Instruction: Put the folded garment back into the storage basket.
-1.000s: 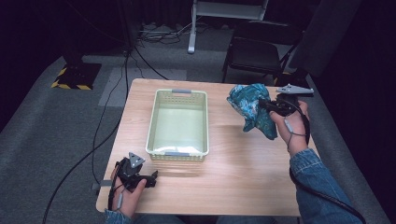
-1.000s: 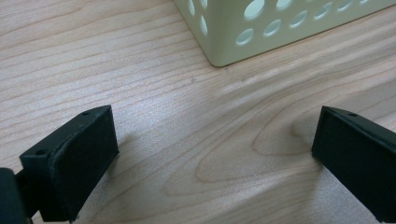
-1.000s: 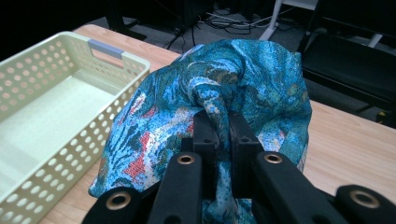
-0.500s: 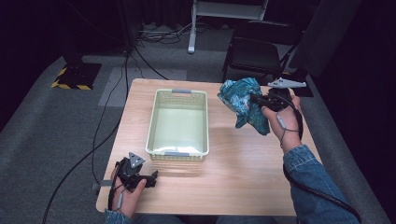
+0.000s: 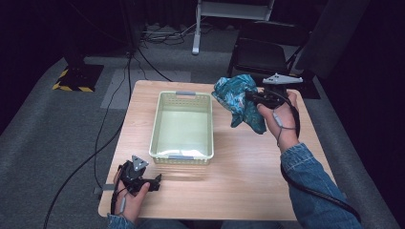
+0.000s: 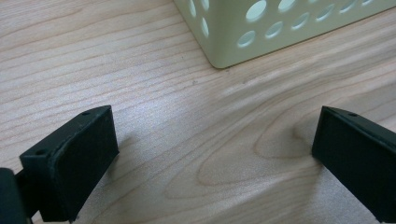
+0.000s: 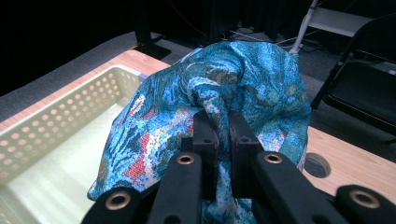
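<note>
At the near left corner of the pale wooden table (image 5: 248,171), the left gripper (image 5: 154,182) rests low in a person's hand, its two black jaws spread wide apart with bare wood between them. Just beyond it sits a pale green perforated plastic basket (image 5: 155,138). Farther back and to the right, the right gripper (image 5: 249,97) is clamped on a crumpled turquoise patterned cloth (image 5: 239,102), a fold pinched between its jaws. The cloth hangs lifted off the table, just beside the basket's far right corner. Behind the table stands a dark chair (image 5: 260,55).
</note>
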{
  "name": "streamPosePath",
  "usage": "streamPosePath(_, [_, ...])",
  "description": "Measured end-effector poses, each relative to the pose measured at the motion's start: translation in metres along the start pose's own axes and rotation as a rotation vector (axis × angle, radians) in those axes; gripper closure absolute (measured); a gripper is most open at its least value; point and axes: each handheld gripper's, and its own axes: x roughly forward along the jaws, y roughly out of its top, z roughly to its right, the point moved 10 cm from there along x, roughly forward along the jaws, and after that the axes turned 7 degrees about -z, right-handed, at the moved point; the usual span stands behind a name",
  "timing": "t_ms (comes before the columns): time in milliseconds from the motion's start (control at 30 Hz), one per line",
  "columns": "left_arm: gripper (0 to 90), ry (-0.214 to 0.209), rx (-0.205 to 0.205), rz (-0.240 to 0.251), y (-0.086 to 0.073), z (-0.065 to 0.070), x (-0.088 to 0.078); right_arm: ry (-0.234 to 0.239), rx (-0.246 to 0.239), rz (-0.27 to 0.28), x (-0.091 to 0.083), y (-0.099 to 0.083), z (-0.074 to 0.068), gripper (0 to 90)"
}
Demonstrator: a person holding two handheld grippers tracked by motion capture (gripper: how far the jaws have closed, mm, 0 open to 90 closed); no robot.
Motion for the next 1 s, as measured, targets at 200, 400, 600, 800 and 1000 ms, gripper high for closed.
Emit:
streamPosePath(200, [0.2,-0.001,0.0,-0.001,0.0,0.0,0.0,0.017,-0.007,0.011,0.002,0.01,-0.012,84.0])
streamPosePath(400, [0.2,-0.001,0.0,-0.001,0.0,0.0,0.0,0.025,-0.012,0.016,0.003,0.017,-0.02,84.0])
streamPosePath(600, [0.2,-0.001,0.001,-0.001,0.0,0.0,0.0,0.045,-0.021,0.022,0.006,0.026,-0.033,84.0])
streamPosePath(800, [0.2,0.0,0.003,-0.003,0.0,0.0,0.0,0.057,-0.034,0.028,0.008,0.033,-0.044,84.0])
streamPosePath(1000, [0.2,-0.003,-0.001,-0.002,0.0,0.0,0.0,0.067,-0.043,0.029,0.01,0.038,-0.053,84.0])
